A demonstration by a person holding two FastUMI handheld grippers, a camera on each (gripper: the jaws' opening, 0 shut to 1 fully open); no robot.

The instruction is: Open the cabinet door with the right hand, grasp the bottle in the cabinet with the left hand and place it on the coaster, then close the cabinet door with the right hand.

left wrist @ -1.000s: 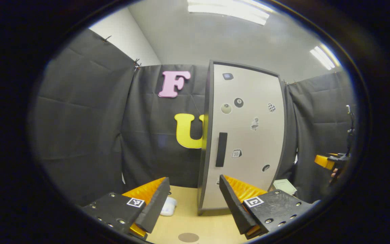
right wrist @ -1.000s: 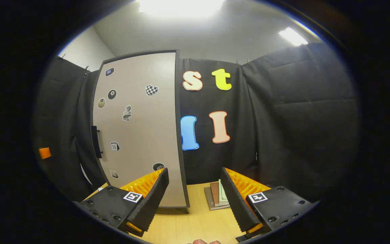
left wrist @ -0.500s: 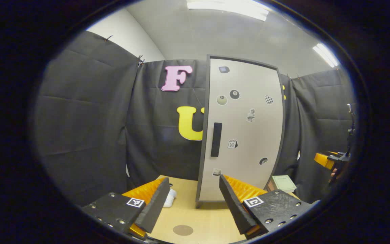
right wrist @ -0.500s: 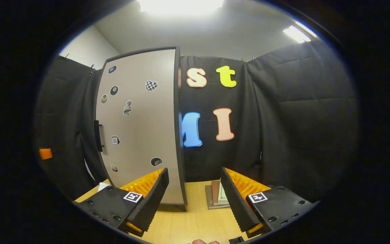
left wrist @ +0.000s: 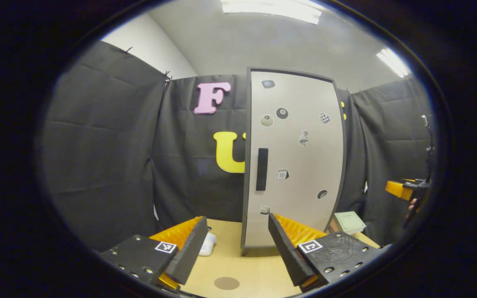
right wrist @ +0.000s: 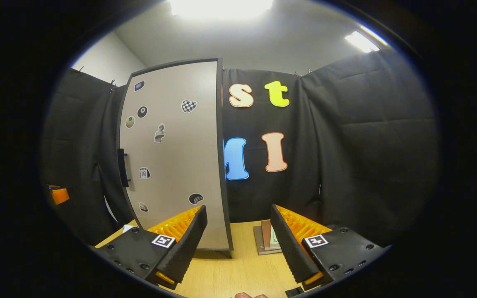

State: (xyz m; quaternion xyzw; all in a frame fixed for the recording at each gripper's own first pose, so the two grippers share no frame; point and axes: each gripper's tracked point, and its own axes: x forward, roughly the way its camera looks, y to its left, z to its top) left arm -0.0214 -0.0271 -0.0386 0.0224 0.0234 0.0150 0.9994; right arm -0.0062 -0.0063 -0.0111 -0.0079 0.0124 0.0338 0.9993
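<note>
1. You have one cabinet (left wrist: 294, 157) — one handle (left wrist: 261, 169) on its door.
2. Seven stickers (left wrist: 282, 113) sit on that door.
3. One coaster (left wrist: 226, 283) lies on the table.
4. One white bundle (left wrist: 207, 244).
5. Books (right wrist: 266, 238) — one stack; I can't count them.

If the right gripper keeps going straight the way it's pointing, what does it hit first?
Probably the cabinet door's right edge or the black cloth wall beside it. The right gripper is open and aims about at that edge; depth is unclear.
</note>
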